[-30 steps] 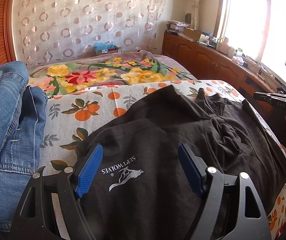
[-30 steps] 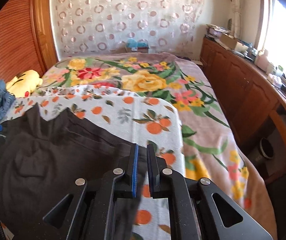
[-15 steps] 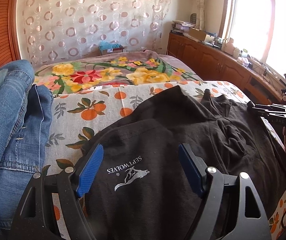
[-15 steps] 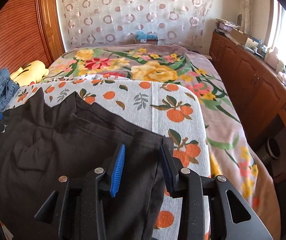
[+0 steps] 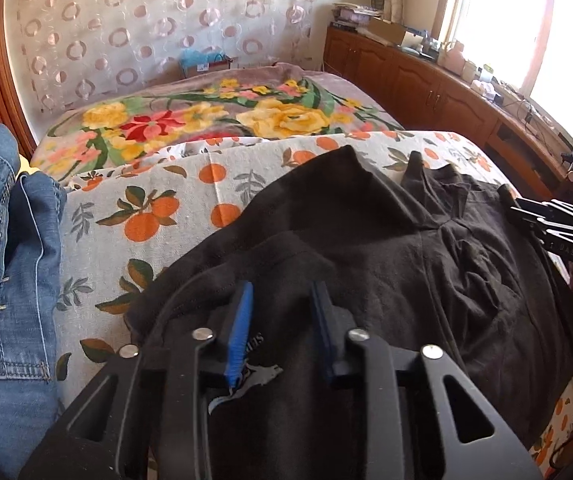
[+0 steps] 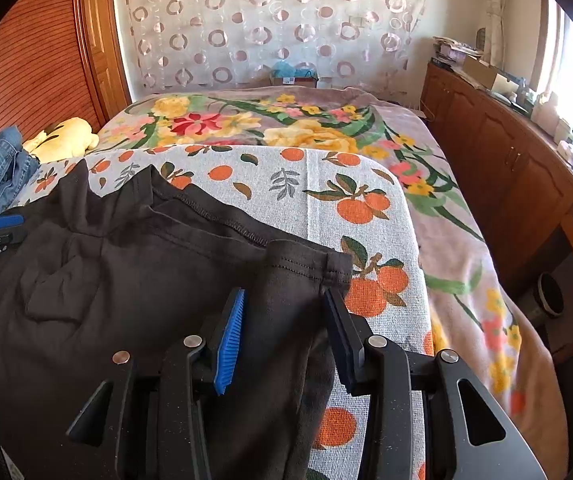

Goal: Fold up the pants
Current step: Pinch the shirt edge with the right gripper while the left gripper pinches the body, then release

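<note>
Dark grey-black pants (image 5: 406, 264) lie across the orange-print sheet (image 5: 166, 208) on the bed. They also show in the right wrist view (image 6: 126, 264). My left gripper (image 5: 282, 288) is over the left part of the pants above a white logo, its jaws narrowed with a fold of cloth between the blue pads, a gap still showing. My right gripper (image 6: 284, 294) is open, its jaws astride a hemmed leg end (image 6: 306, 264) at the right edge. It also shows from the left wrist view (image 5: 546, 220).
Blue jeans (image 5: 2, 280) are piled at the left of the bed. A floral blanket (image 6: 286, 128) covers the far half. A yellow soft toy (image 6: 64, 142) lies at the back left. Wooden cabinets (image 6: 506, 168) run along the right under the window.
The left jaws have narrowed from wide open onto the cloth near the logo. The right jaws went from shut to open and now sit wide around the leg end.
</note>
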